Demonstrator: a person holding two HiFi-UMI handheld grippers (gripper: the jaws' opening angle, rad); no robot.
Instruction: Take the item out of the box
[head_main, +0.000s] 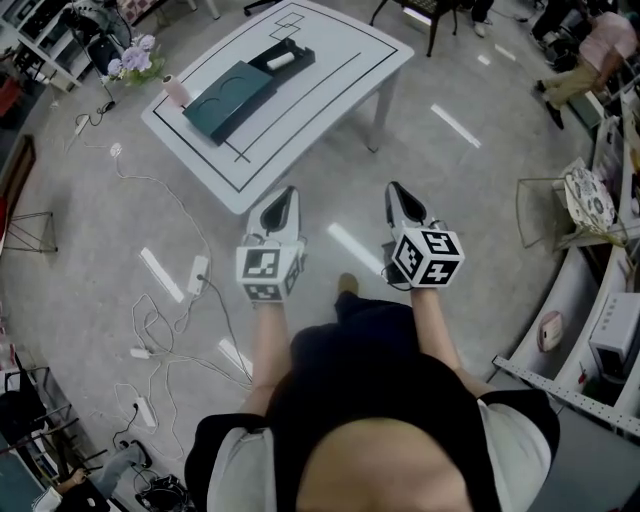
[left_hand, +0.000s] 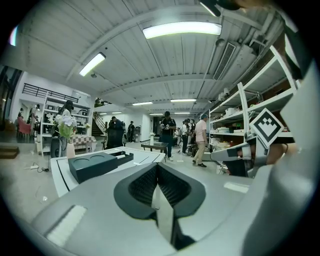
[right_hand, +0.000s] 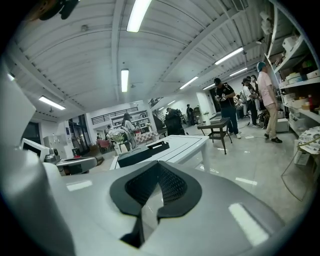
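A dark teal box lies on the white table, with a black tray at its far end holding a white item. Both grippers hang in the air short of the table's near edge, in front of the person's body. The left gripper is shut with nothing in it, and the right gripper is shut and empty too. In the left gripper view the box sits ahead to the left of the closed jaws. The right gripper view shows the box beyond its closed jaws.
A vase of flowers and a pink cup stand at the table's left corner. Cables and power strips lie on the floor to the left. A wire stand and shelving are at the right. People stand in the background.
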